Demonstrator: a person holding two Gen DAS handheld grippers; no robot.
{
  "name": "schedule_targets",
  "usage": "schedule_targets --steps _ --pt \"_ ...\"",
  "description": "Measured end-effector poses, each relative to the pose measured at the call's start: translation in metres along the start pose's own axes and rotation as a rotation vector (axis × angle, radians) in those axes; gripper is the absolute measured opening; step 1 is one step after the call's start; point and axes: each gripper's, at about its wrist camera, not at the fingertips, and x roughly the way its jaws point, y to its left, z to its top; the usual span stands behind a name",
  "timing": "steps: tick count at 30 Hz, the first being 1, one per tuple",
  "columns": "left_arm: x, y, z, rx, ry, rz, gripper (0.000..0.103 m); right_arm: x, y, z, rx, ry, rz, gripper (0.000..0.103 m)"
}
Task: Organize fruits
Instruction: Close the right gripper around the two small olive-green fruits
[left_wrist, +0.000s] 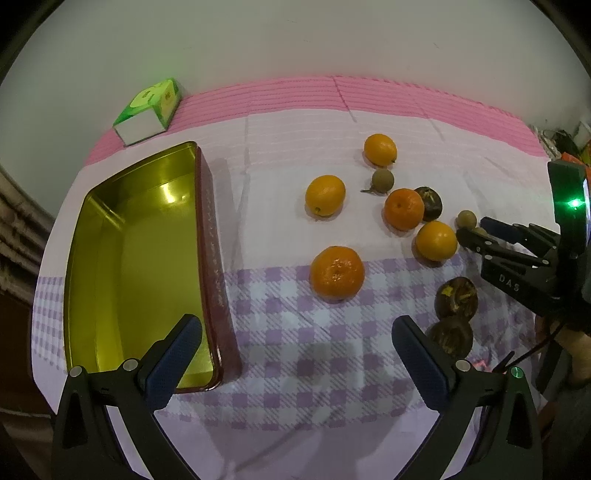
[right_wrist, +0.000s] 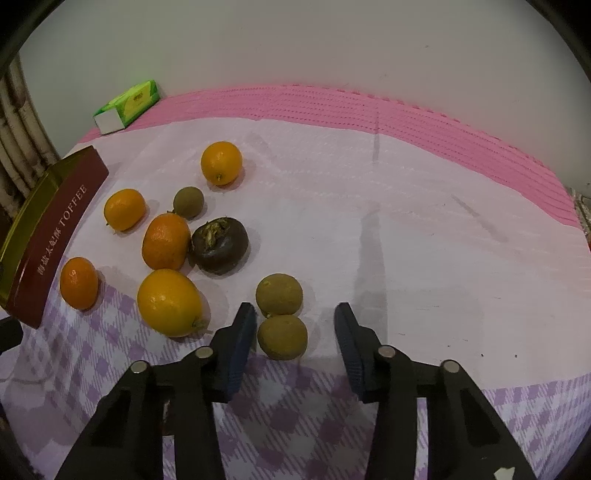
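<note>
An empty gold-lined toffee tin (left_wrist: 133, 266) with dark red walls lies at the left; its side also shows in the right wrist view (right_wrist: 55, 229). Several oranges lie loose on the cloth, one tangerine (left_wrist: 337, 272) ahead of my open, empty left gripper (left_wrist: 295, 350). Dark brown fruits (left_wrist: 456, 297) and small olive-brown fruits (left_wrist: 382, 180) lie among them. My right gripper (right_wrist: 295, 332) is open, its fingers either side of a small olive-brown fruit (right_wrist: 282, 336), with a second one (right_wrist: 279, 294) just beyond. The right gripper also shows in the left wrist view (left_wrist: 476, 230).
A green tissue box (left_wrist: 149, 110) stands at the far left by the wall, also in the right wrist view (right_wrist: 127, 105). The table carries a pink mat (right_wrist: 406, 107) under a lilac checked cloth (left_wrist: 295, 369). A plain wall runs behind.
</note>
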Motion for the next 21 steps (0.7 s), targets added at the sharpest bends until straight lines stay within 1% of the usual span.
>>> schedule_targets --steps 3,5,6,13,21 --pt "0.002 -0.004 0.003 0.011 0.004 0.000 0.101 0.000 0.001 -0.001 -0.005 0.004 0.012 0.036" --pt "0.003 -0.007 0.005 0.017 0.008 -0.003 0.100 0.000 0.000 -0.001 -0.001 0.006 0.011 0.025" --pt "0.004 -0.008 0.006 0.018 0.012 -0.007 0.096 -0.001 -0.001 -0.001 0.008 0.009 0.013 0.023" --pt "0.016 -0.013 0.015 0.006 0.047 -0.040 0.082 -0.001 -0.018 -0.006 0.047 0.017 0.009 0.023" --pt "0.028 -0.016 0.024 0.010 0.067 -0.070 0.076 -0.003 -0.029 -0.015 0.078 0.026 0.015 0.023"
